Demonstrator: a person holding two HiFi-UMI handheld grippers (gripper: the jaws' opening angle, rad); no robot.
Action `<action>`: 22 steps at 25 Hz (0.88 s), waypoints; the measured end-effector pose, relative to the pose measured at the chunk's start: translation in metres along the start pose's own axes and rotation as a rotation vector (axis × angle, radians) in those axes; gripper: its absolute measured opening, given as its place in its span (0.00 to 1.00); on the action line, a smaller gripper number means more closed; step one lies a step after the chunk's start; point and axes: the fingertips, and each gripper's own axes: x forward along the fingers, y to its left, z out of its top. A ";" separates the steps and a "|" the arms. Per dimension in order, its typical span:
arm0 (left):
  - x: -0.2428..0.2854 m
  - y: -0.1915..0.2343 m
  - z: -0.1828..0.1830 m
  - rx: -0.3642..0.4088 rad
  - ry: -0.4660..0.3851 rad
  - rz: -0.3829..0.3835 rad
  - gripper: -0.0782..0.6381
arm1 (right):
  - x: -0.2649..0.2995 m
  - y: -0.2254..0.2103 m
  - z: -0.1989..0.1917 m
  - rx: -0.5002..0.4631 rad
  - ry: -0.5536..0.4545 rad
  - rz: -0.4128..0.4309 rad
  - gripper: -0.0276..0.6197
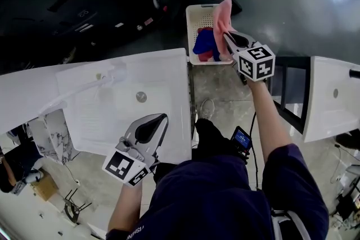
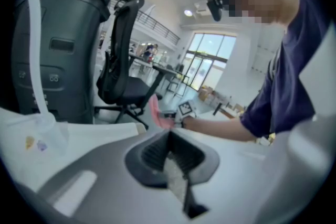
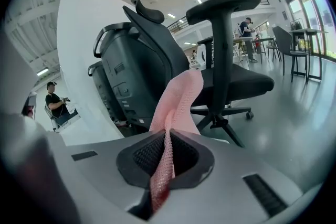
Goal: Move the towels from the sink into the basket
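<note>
- left gripper (image 1: 156, 122) hangs over the sink (image 1: 112, 104), jaws look closed and empty, i think.
- basket (image 1: 190, 31) holds a blue towel (image 1: 205, 41) and a red towel (image 1: 206, 56).
- pink towel (image 1: 222, 19) dangles above the basket. looks light, floppy and meshy, so an edge pinch is plenty.
- right gripper (image 1: 226, 36) is clamped on that pink towel.

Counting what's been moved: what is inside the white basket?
A blue towel and a red towel lie in the basket. The pink towel in the right gripper covers its right side, so anything there is hidden.
</note>
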 end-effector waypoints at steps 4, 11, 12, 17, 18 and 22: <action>0.000 0.008 -0.004 -0.022 0.012 0.027 0.11 | 0.026 -0.019 -0.017 0.016 0.040 -0.020 0.07; -0.002 0.020 -0.016 -0.055 0.032 0.061 0.11 | 0.054 -0.036 -0.043 0.042 0.093 -0.044 0.07; -0.002 0.021 -0.017 -0.059 0.033 0.063 0.11 | 0.056 -0.038 -0.046 0.045 0.097 -0.048 0.07; -0.007 0.023 -0.025 -0.073 0.045 0.079 0.11 | 0.071 -0.045 -0.062 0.040 0.128 -0.061 0.07; -0.008 0.025 -0.026 -0.075 0.046 0.084 0.11 | 0.074 -0.047 -0.065 0.039 0.133 -0.064 0.07; -0.010 0.028 -0.035 -0.080 0.058 0.103 0.11 | 0.087 -0.054 -0.078 0.039 0.149 -0.083 0.07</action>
